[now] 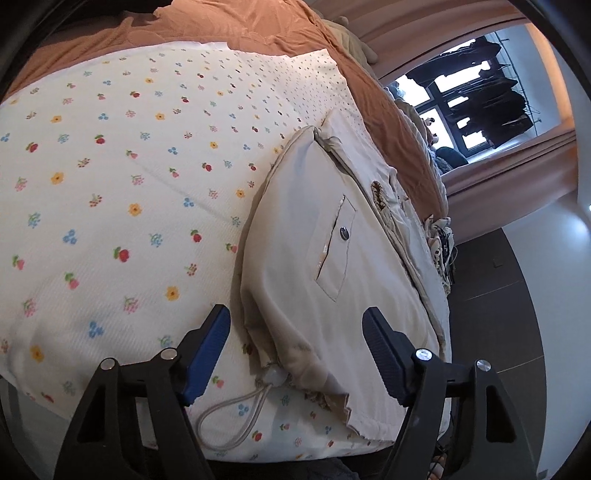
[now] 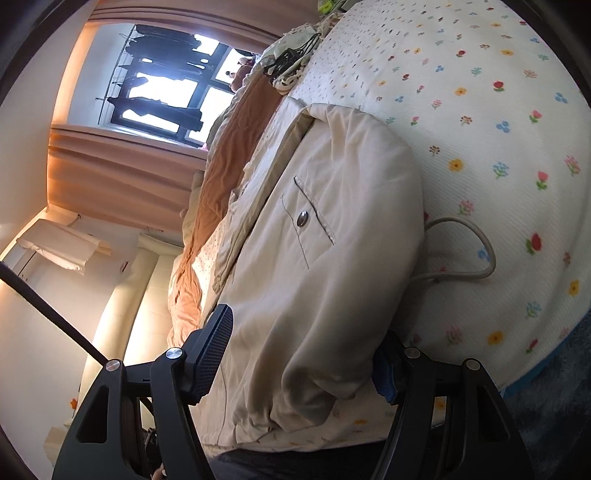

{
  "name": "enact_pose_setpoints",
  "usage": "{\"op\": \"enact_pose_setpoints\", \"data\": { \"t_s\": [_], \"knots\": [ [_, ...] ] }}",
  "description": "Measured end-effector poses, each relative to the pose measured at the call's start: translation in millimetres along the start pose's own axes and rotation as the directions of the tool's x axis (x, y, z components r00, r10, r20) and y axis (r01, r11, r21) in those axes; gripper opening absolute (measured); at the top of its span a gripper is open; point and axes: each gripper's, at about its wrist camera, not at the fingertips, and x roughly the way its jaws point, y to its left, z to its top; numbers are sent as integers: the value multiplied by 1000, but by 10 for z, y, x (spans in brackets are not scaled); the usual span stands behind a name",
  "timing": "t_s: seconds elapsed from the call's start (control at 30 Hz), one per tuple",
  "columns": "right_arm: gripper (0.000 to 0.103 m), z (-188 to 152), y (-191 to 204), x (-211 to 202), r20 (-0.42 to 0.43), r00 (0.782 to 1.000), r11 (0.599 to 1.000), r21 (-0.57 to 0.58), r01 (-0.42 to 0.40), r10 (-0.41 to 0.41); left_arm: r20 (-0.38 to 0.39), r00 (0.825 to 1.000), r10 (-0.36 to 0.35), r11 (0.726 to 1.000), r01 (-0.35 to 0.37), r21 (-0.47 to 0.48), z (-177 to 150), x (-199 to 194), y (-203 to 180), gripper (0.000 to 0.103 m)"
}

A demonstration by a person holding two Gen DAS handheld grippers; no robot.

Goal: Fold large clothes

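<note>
A beige jacket (image 1: 325, 236) with a snap-button pocket lies folded on the floral bedspread (image 1: 110, 184). Its elastic drawcord (image 1: 232, 413) loops out at the hem. My left gripper (image 1: 295, 354) is open, its blue pads on either side of the jacket's hem just above the cloth. In the right wrist view the same jacket (image 2: 325, 258) fills the middle and the drawcord (image 2: 476, 251) loops to its right. My right gripper (image 2: 299, 354) is open, with the jacket's folded edge between its pads; the right pad (image 2: 384, 376) is partly hidden behind the cloth.
An orange quilt (image 1: 240, 26) lies at the far side of the bed. A pile of other clothes (image 1: 439, 243) sits near the bed edge. A curtained window (image 2: 162, 85) with hanging dark clothes and a dark floor (image 1: 491, 302) lie beyond the bed.
</note>
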Motion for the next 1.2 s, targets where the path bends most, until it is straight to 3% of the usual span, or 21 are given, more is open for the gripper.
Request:
{"op": "enact_pose_setpoints", "data": {
  "t_s": [0.23,0.3,0.4,0.47,0.6,0.7,0.77,0.87,0.93,1.03,1.13,1.17,1.2],
  "knots": [
    [66,-32,-58,-20,20,1000,1000,-1,-7,7,-16,1000,-6,1000,6,-9,207,191,-81,74],
    [66,-40,-66,-43,23,1000,1000,-1,-8,8,-25,998,-64,998,63,-32,195,182,-86,74],
    [66,-54,-72,-89,27,999,999,-5,-39,39,-6,980,-198,979,198,-41,127,60,-129,74],
    [66,-54,-80,-134,30,995,996,-26,-90,91,17,978,-208,978,208,4,91,-29,-217,74],
    [66,-79,-26,-162,26,996,994,-62,-88,90,-19,990,-142,988,143,50,87,51,-356,74],
    [66,-112,-62,-145,20,998,997,-41,-64,65,-41,992,-123,992,124,34,95,158,-358,74],
    [66,-114,-49,-137,15,999,999,-40,-36,37,-48,996,-71,997,73,33,97,240,-345,74],
    [66,-92,48,-150,10,1000,999,-51,-2,3,-47,997,57,998,-57,14,113,327,-254,60],
    [66,-65,142,-156,10,999,998,-53,33,-33,-38,998,58,998,-59,-16,123,313,-173,51],
    [61,-48,272,-171,20,995,993,-58,102,-101,-34,996,82,997,-82,4,116,278,-168,51],
    [61,-70,435,-146,31,991,989,-61,134,-133,-50,997,55,998,-56,-15,93,279,-127,50],
    [53,-86,464,-147,36,990,988,-63,140,-138,-56,997,47,999,-48,-25,84,275,-110,46],
    [46,-103,485,-144,41,988,986,-65,152,-150,-66,996,54,998,-56,-30,75,273,-94,31]
  ]
}}
